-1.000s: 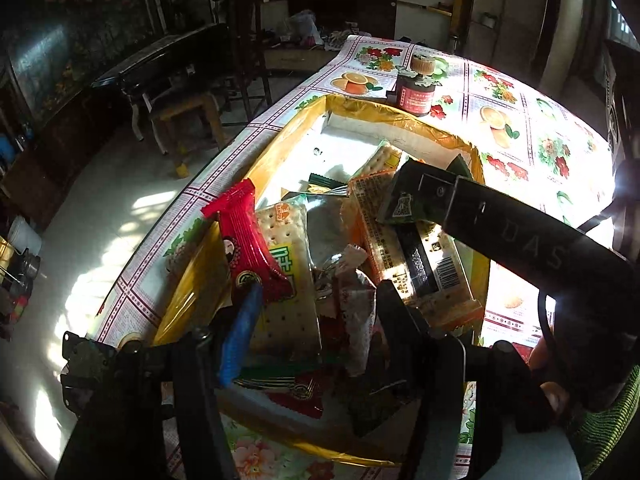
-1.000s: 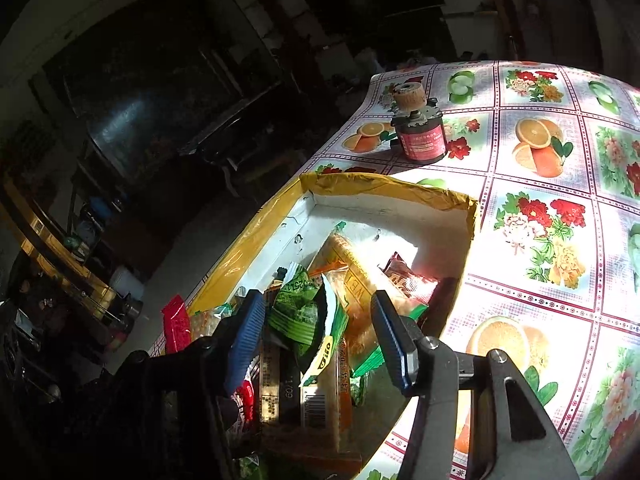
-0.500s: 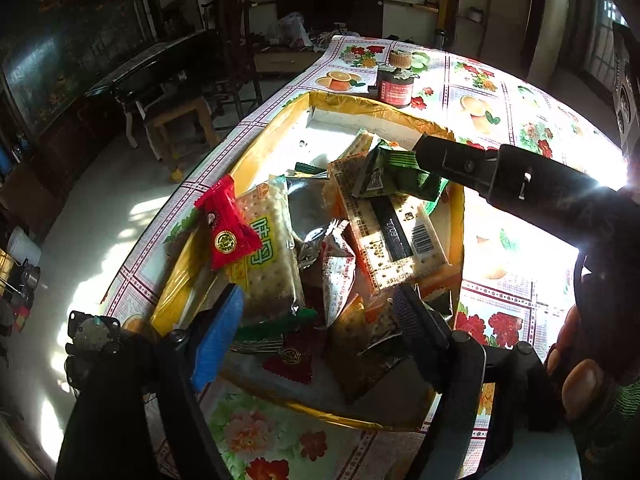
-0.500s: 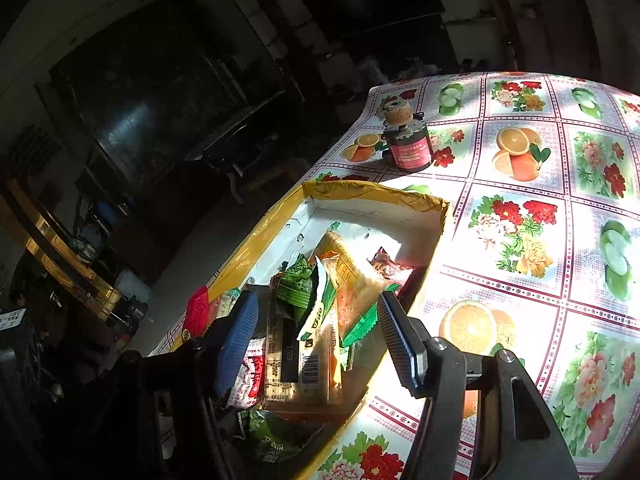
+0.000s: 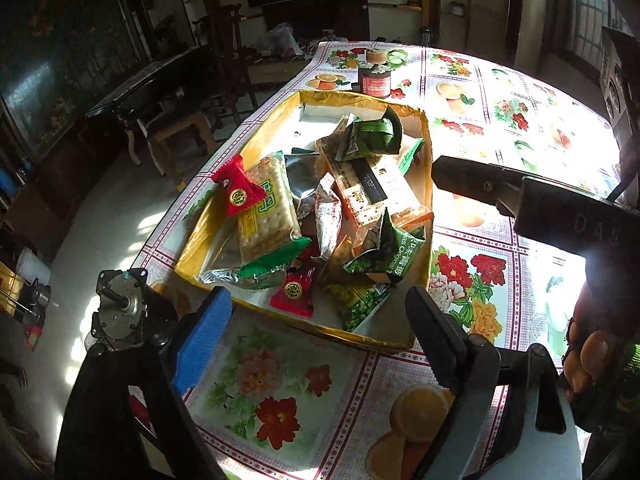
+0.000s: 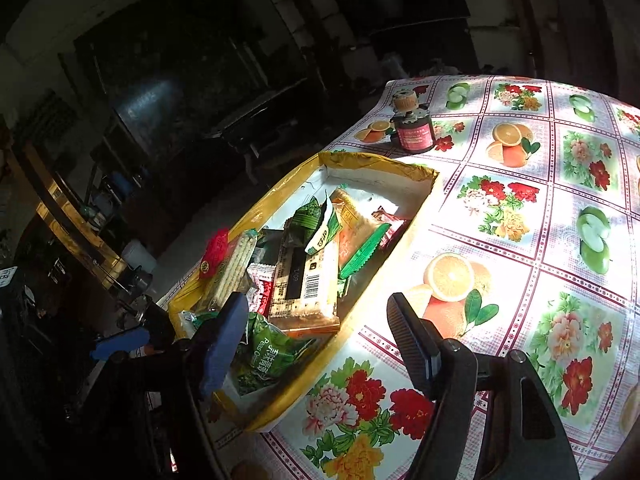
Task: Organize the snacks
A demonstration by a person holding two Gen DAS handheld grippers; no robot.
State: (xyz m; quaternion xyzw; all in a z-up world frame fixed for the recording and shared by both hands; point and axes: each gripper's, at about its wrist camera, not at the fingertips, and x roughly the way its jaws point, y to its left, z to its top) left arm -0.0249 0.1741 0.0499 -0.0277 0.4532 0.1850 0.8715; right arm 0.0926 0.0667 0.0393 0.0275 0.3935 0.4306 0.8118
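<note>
Nearest, both the left hand-held gripper [image 5: 316, 328] and right hand-held gripper [image 6: 316, 336] hang empty before the yellow box [image 5: 427, 184] on the desk [image 5: 516, 128], jaws apart, having just been opening. Beyond them the snacks [image 5: 340, 208] are heaped loosely inside the box. Another packet dropped on top could slide over its low rim.

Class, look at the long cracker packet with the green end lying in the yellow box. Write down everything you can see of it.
The cracker packet is a long clear wrapper showing pale, dimpled square crackers stacked in a row, with green lettering and a green crimped end toward the camera. It lies tilted along the left side of the yellow box, propped on other snacks. A small red sachet rests on its far end. Neither gripper touches it.
</note>
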